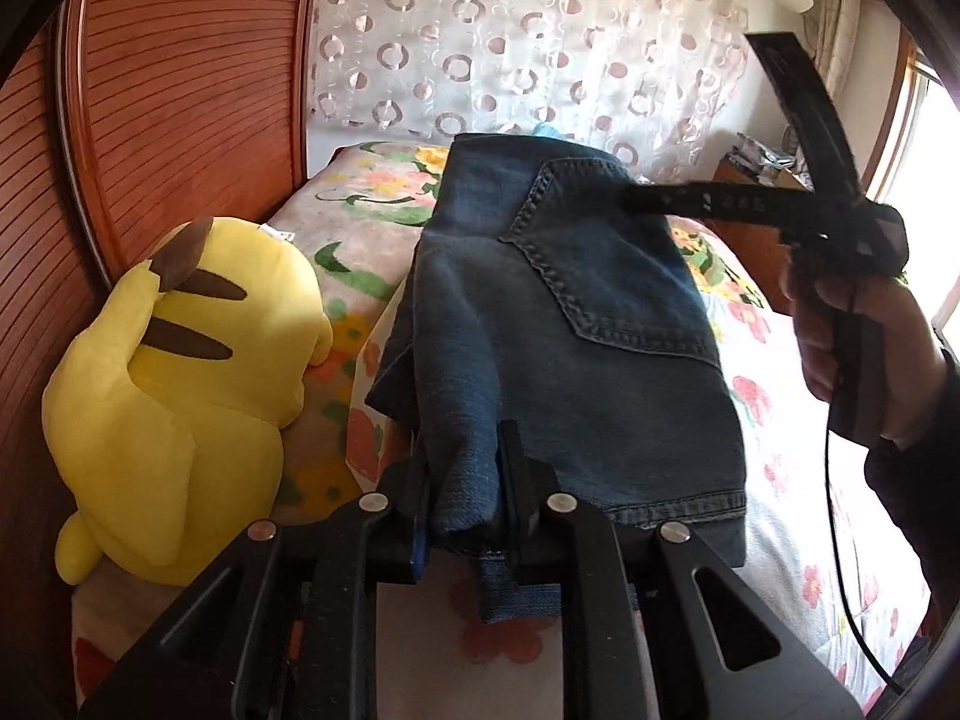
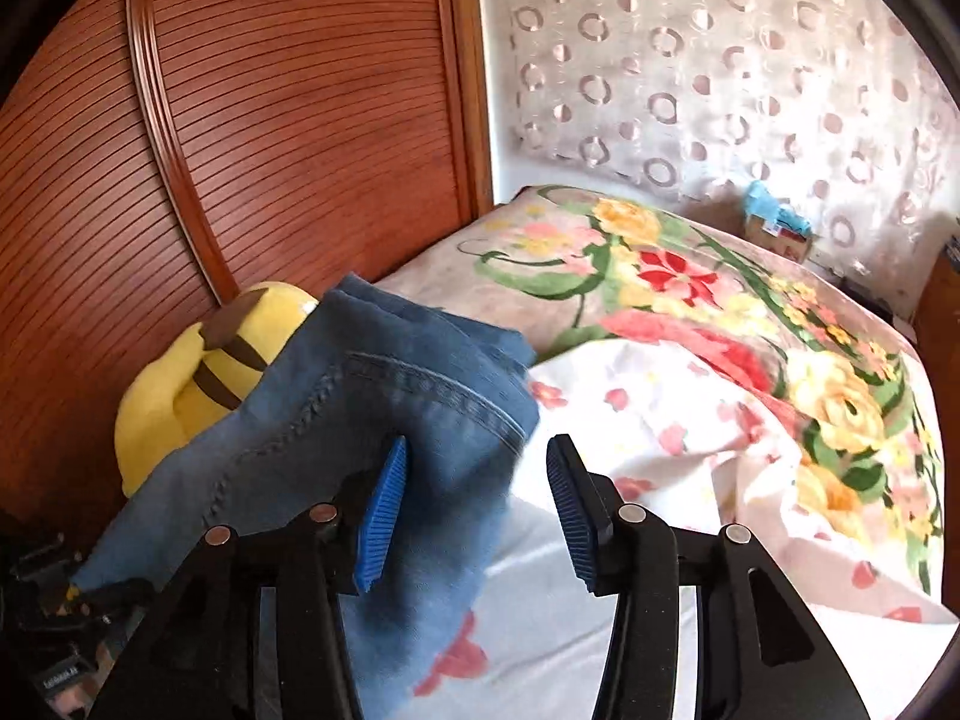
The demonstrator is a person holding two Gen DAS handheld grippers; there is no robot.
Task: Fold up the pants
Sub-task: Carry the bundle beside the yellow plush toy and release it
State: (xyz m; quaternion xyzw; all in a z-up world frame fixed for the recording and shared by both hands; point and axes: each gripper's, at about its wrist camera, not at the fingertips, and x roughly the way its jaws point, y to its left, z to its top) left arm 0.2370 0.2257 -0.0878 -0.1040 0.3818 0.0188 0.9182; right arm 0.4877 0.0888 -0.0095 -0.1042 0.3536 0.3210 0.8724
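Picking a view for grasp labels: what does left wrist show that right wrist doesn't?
Left wrist only: left claw pinching the jeans hem, the back pocket, and the person's hand carrying the right claw.

Right wrist only: right claw open, blue pads clear of denim, a blue box.

Both: jeans, yellow plush, floral bedcover, slatted wooden door.

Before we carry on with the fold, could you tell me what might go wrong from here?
1. The left gripper pinches only a small bunch of the jeans, so that edge could slip free.
2. The right gripper is open, leaving its side unsupported; the fold may sag unevenly.
3. The yellow plush toy touches the jeans and could get dragged along.
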